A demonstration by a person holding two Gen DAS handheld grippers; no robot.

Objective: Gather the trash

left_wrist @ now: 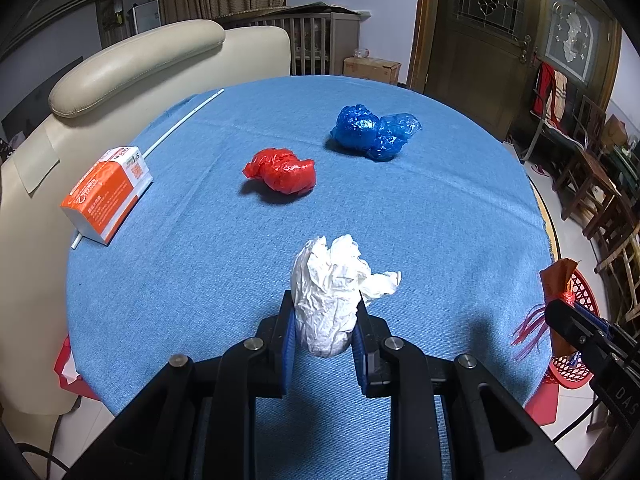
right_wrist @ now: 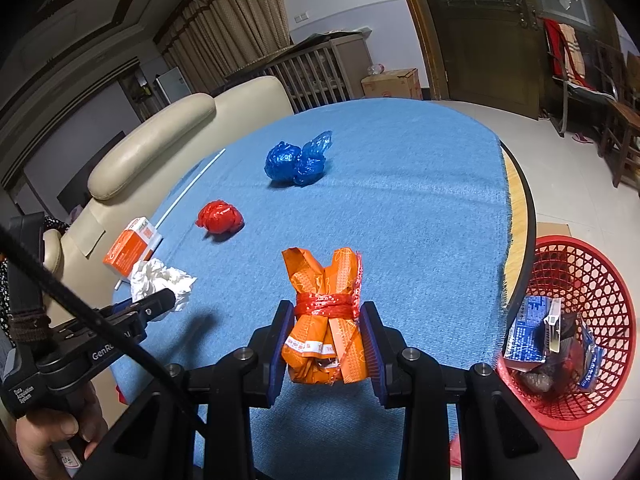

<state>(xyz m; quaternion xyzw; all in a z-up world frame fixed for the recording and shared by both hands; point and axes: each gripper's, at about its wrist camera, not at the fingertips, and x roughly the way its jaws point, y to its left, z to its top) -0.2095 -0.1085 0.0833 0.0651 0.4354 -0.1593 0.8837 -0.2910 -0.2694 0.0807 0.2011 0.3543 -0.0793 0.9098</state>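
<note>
My left gripper (left_wrist: 325, 312) is shut on a crumpled white paper wad (left_wrist: 334, 292), held over the blue tablecloth (left_wrist: 440, 220). Seen from the right wrist, the same wad (right_wrist: 158, 280) sticks out of the left gripper (right_wrist: 170, 300) at the left. My right gripper (right_wrist: 326, 324) is shut on an orange wrapper bundle (right_wrist: 326, 320) tied with red string; in the left wrist view that bundle (left_wrist: 558, 276) shows at the right edge. A crumpled red bag (left_wrist: 282, 174) (right_wrist: 220, 217) and a crumpled blue bag (left_wrist: 370, 131) (right_wrist: 298, 162) lie farther out on the cloth.
A red mesh waste basket (right_wrist: 576, 276) with packets in it stands on the floor right of the table edge (right_wrist: 524, 200). An orange and white carton (left_wrist: 106, 194) and a thin white rod (left_wrist: 182, 122) lie at the left. A cream sofa (left_wrist: 132, 60) is behind them.
</note>
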